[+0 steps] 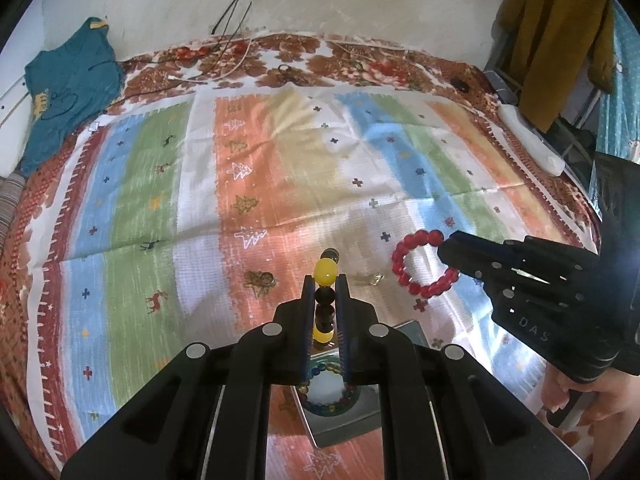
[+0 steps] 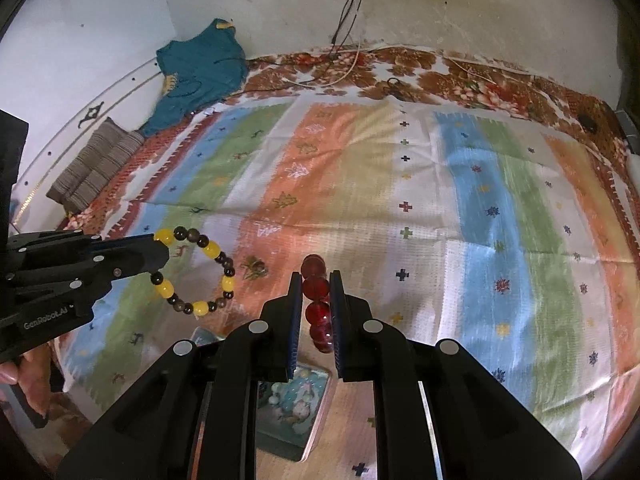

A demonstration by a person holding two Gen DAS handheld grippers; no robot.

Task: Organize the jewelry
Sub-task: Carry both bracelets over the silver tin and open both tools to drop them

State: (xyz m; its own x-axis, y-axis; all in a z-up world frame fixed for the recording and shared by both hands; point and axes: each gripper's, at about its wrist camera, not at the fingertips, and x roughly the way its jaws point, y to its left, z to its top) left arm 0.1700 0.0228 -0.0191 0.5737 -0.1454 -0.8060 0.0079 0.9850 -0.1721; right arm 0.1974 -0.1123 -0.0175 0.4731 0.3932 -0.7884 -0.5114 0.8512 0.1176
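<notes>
My left gripper (image 1: 325, 280) is shut on a yellow and dark bead bracelet (image 1: 325, 300), held edge-on above the bed; the same bracelet shows as a ring in the right wrist view (image 2: 200, 270), at the left gripper's tips (image 2: 158, 254). My right gripper (image 2: 315, 276) is shut on a red bead bracelet (image 2: 316, 302); it shows as a ring in the left wrist view (image 1: 420, 268), held by the right gripper (image 1: 448, 250). Below the left gripper lies a metal tin (image 1: 340, 420) holding a multicoloured bead bracelet (image 1: 328, 404). A second tin (image 2: 292, 408) lies below the right gripper.
A striped patterned cloth (image 1: 280, 180) covers the floral bedspread (image 1: 360, 60). A teal shirt (image 1: 68, 88) lies at the back left, cables (image 1: 232, 20) hang on the wall, a mustard garment (image 1: 556, 36) hangs at the right. A small trinket (image 2: 256, 268) lies on the cloth.
</notes>
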